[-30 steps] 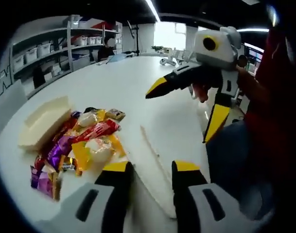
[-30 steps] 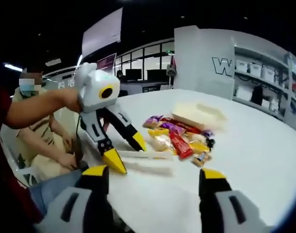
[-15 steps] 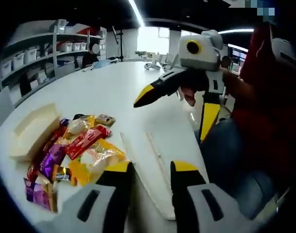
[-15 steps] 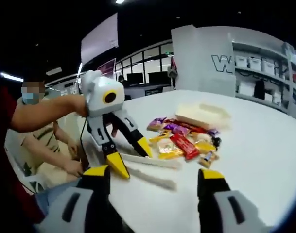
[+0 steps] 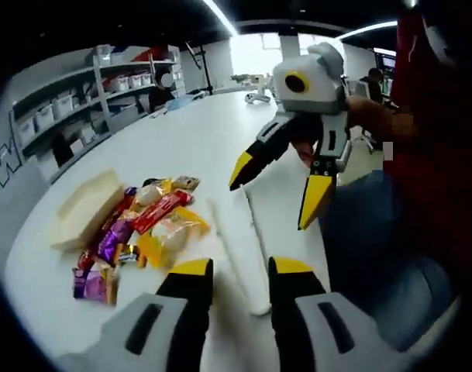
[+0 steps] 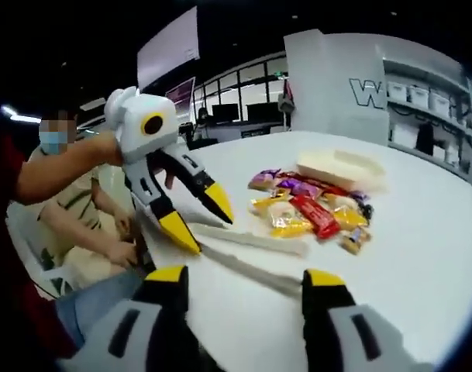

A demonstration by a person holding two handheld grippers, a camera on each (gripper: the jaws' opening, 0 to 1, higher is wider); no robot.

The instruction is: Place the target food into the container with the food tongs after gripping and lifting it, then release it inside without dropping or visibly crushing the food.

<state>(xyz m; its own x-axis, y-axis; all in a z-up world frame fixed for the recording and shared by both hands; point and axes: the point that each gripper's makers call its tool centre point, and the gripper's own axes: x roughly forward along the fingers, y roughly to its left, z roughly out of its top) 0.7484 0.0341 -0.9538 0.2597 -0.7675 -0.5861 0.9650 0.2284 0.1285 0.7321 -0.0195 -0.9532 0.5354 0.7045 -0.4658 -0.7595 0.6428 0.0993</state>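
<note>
The long white plastic food tongs (image 5: 239, 248) lie on the white round table (image 5: 181, 132) near its edge, lengthwise between the wide-open left gripper (image 5: 234, 273) and wide-open right gripper (image 6: 239, 279), both empty, left nearer.

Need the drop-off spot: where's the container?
In the left gripper view, the container sits on the table's left side, just beyond the snack pile.
</note>
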